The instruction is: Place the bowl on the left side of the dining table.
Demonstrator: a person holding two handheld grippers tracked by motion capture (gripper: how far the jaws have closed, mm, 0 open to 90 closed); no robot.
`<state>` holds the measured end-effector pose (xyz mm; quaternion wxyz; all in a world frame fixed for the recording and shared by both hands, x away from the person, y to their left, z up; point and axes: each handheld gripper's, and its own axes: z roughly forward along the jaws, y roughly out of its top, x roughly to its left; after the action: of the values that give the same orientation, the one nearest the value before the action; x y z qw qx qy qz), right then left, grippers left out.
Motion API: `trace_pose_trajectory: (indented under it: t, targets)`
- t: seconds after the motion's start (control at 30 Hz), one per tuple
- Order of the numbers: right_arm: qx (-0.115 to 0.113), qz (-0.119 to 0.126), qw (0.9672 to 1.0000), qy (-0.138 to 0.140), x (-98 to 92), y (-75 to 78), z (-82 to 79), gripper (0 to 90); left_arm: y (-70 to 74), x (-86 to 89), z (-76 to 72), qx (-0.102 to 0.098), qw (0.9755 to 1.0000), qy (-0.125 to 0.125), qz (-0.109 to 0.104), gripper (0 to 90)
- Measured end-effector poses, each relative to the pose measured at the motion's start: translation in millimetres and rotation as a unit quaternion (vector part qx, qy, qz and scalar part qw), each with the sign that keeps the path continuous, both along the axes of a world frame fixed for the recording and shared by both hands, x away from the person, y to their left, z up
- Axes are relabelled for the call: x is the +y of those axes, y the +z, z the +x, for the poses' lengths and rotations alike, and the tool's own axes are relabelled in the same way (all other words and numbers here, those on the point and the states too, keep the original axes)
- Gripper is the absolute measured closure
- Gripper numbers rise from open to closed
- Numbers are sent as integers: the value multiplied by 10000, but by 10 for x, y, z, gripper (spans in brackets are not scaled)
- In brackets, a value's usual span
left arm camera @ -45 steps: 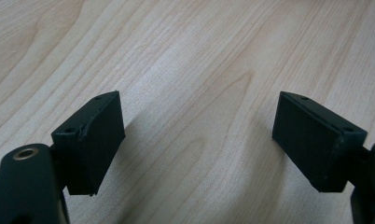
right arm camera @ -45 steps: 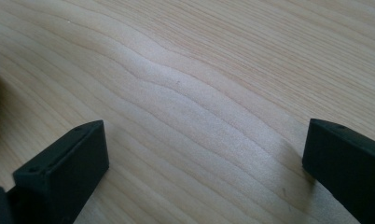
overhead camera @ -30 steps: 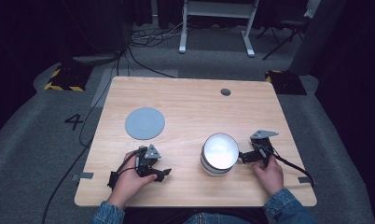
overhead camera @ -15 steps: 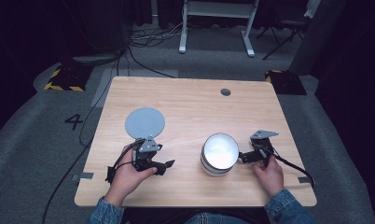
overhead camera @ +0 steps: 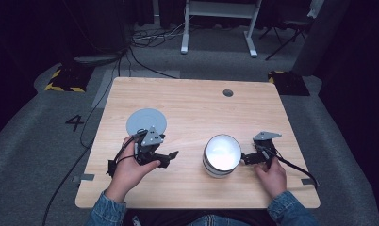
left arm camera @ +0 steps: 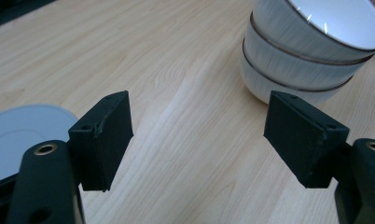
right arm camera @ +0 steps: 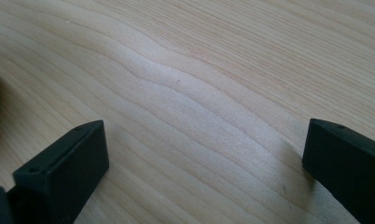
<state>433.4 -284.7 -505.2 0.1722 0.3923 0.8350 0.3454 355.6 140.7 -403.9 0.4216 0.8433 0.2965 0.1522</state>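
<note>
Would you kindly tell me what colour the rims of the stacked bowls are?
The stacked bowls are white with thin dark brownish rims, clearest in the left gripper view.

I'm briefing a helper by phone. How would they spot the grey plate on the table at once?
Start with the wooden table; look to its left half, just beyond the left gripper. The grey plate lies flat there. Unlike the stack of white bowls further right, it is low, matte blue-grey, and stands alone.

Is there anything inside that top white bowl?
The top bowl of the stack looks empty: the high view shows a bare, shiny white inside. Two more bowls sit nested underneath, and their insides are covered.
</note>
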Motion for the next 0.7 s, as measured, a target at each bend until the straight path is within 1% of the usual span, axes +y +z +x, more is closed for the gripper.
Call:
trace_pose_trajectory:
  t: [0.03, 0.1, 0.3, 0.33, 0.4, 0.43, 0.47, 0.5, 0.53, 0.67, 0.7]
  targets:
    - [-3, 3, 10000, -8, 1, 0, -1, 5, 75, 5, 7, -115, 9999, -7, -22, 236]
    - [0, -1, 10000, -12, 2, 0, -1, 5, 109, -8, 21, -96, 9999, -28, -122, 236]
    - [-5, 0, 10000, -21, 3, -1, -2, 5, 151, -24, 93, -70, 9999, -67, -67, 237]
    - [-5, 2, 10000, -26, 3, -1, -3, 5, 163, -40, 118, -92, 9998, -116, -160, 237]
    - [-3, 7, 10000, -30, 4, 0, -4, 5, 184, -42, 133, -120, 9997, -127, -148, 238]
    - [-1, 10, 10000, -36, 4, 0, -5, 5, 215, -59, 159, -158, 9995, -153, -232, 238]
    - [-1, 10, 10000, -36, 4, 0, -5, 5, 215, -59, 159, -158, 9995, -153, -232, 238]
    - [-2, 8, 10000, -35, 4, 0, -5, 5, 229, -71, 170, -120, 9994, -177, -287, 238]
    - [-2, 10, 10000, -36, 5, 0, -5, 5, 249, -95, 193, -188, 9991, -165, -334, 238]
    - [-2, 9, 10000, -36, 4, 0, -4, 5, 271, -132, 217, -210, 9989, -207, -368, 241]
    - [-2, 8, 10000, -35, 4, 0, -4, 5, 292, -159, 228, -258, 9988, -213, -356, 240]
